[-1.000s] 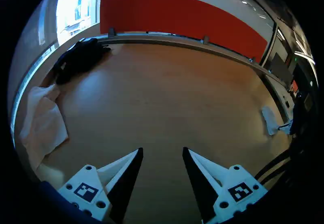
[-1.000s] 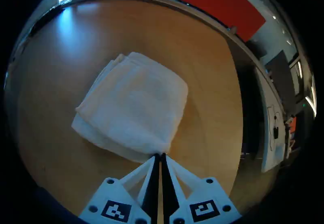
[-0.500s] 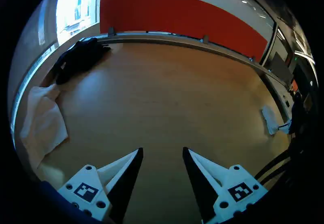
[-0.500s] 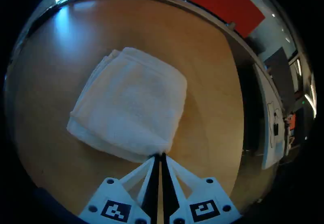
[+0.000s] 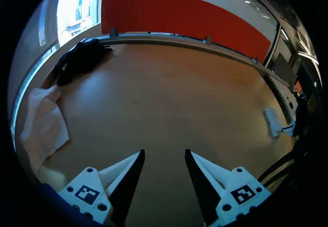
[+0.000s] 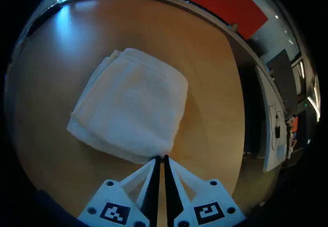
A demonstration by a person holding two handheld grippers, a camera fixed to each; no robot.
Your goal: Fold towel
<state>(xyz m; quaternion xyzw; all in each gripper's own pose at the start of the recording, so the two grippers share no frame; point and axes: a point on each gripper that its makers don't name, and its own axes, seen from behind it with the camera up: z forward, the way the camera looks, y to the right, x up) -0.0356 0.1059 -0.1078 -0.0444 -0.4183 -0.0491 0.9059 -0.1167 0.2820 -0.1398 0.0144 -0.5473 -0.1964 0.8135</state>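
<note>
In the right gripper view the folded towel [image 6: 131, 104] lay flat on the table [image 6: 205, 63]. The right claw [image 6: 160, 158] was nearly pressed together at its near corner; whether it pinched cloth was unclear. The left gripper view showed the left claw [image 5: 164, 153] spread over bare wood, with a white cloth [image 5: 43, 124] at the table's far left edge.

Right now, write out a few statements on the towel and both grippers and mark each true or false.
1. The towel lies folded on the wooden table. True.
2. The left gripper is shut. False: its fingers stand apart above bare wood, holding nothing.
3. The right gripper has its fingers spread wide. False: they are nearly together, tips at the towel's near corner.
4. A dark bundle lies near the table's far edge. True.
</note>
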